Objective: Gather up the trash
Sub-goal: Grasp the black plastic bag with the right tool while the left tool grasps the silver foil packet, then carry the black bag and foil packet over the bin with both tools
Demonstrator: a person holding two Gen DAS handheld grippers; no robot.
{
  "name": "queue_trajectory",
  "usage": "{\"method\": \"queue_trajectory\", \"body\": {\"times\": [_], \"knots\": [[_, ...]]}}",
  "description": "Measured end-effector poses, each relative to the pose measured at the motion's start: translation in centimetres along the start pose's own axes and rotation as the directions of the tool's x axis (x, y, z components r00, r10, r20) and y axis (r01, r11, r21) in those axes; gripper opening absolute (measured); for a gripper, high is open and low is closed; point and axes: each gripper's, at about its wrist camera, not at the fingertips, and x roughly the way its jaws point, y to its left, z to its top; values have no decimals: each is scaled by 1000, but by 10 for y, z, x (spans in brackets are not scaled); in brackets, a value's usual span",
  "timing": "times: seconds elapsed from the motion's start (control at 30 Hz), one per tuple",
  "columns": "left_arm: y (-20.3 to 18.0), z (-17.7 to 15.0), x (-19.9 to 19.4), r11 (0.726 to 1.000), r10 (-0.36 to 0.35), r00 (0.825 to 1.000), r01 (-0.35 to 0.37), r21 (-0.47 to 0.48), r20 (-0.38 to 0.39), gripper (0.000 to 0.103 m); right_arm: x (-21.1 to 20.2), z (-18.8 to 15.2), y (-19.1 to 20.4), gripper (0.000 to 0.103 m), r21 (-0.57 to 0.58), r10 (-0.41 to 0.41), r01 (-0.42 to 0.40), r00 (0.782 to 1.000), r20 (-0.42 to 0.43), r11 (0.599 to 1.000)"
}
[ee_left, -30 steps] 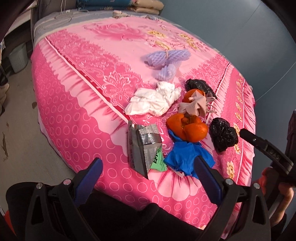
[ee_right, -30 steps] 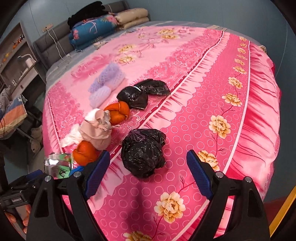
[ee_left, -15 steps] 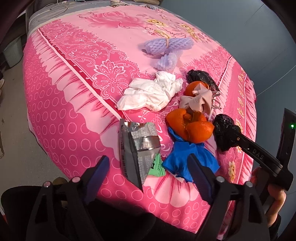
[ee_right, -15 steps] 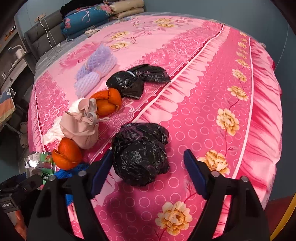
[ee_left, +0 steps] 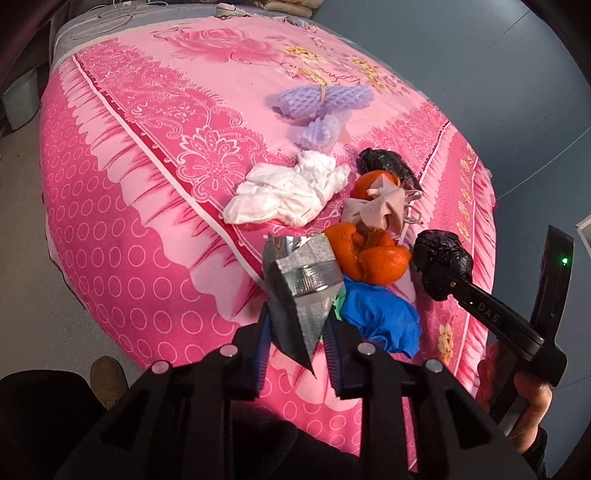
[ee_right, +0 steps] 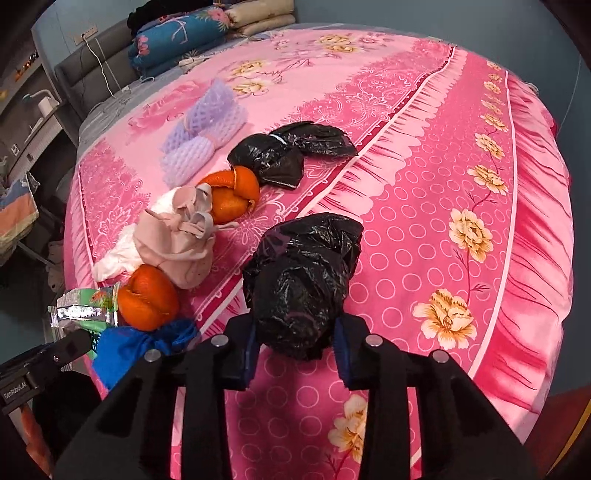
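Trash lies in a row on a pink floral bedspread (ee_left: 129,192). My left gripper (ee_left: 297,350) is shut on a silver foil snack wrapper (ee_left: 301,288), which stands up between the pads. My right gripper (ee_right: 295,350) is shut on a crumpled black plastic bag (ee_right: 301,277); the bag also shows in the left wrist view (ee_left: 441,264). Beside them lie a blue glove (ee_left: 380,317), orange peels (ee_left: 369,254), a beige cloth (ee_left: 376,210), white tissue (ee_left: 288,192), a second black bag (ee_right: 284,153) and purple foam netting (ee_left: 321,107).
The bed's near edge drops to a bare floor (ee_left: 33,295) on the left. Folded quilts and pillows (ee_right: 199,29) sit at the headboard. A shelf (ee_right: 33,110) stands beside the bed. A blue-grey wall (ee_left: 498,66) borders the right side.
Both grippers moved forward and closed: the left one onto the foil wrapper, the right one onto the black bag. Both were open a second ago.
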Motion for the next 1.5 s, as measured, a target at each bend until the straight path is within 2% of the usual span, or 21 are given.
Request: {"method": "queue_trajectory", "body": {"times": [0.3,0.47,0.67,1.2,1.5], "knots": [[-6,-2,-28,999,-15,997,13,29,80,24,-42,1,-3,32,21,101,-102,994,43,995],[-14,-4,-51,999,-27,989,21,45,148,24,-70,-3,-2,32,2,134,-135,988,76,991],[-28,-8,-72,996,-34,981,18,82,189,24,-105,-11,-4,32,-10,184,-184,980,81,983],[-97,-29,-122,968,-113,955,44,247,275,25,-198,-37,-48,32,40,211,-224,955,209,974],[-141,-50,-142,941,-177,933,67,331,313,25,-256,-54,-72,32,45,200,-228,921,335,973]]}}
